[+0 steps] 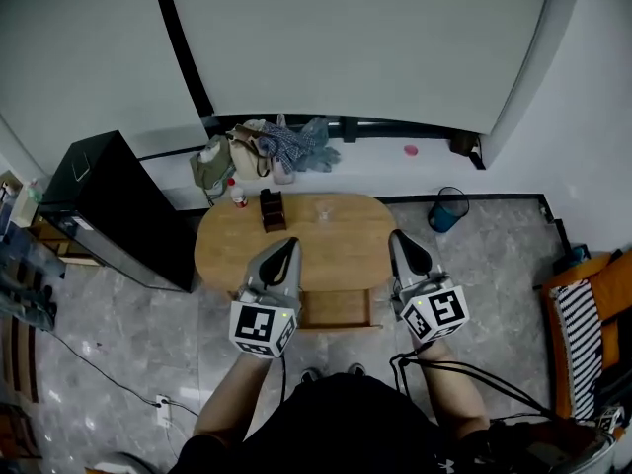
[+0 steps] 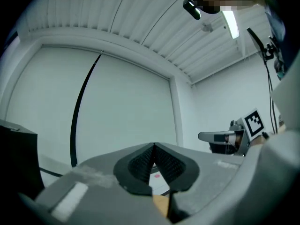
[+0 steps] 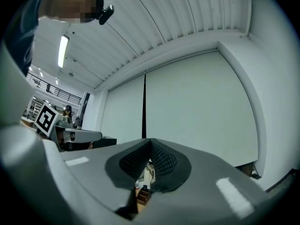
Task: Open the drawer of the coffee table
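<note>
2 tools clenched, empty: left tool (image 1: 284, 248) and right tool (image 1: 401, 238) over tabletop (image 1: 336, 233), open drawer (image 1: 336, 309) between them. Only head view shows drawer; gripper views face wall (image 2: 126, 102).

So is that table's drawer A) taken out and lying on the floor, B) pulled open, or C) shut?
B: the drawer sticks out from the near edge of the table, with its inside showing.
</note>
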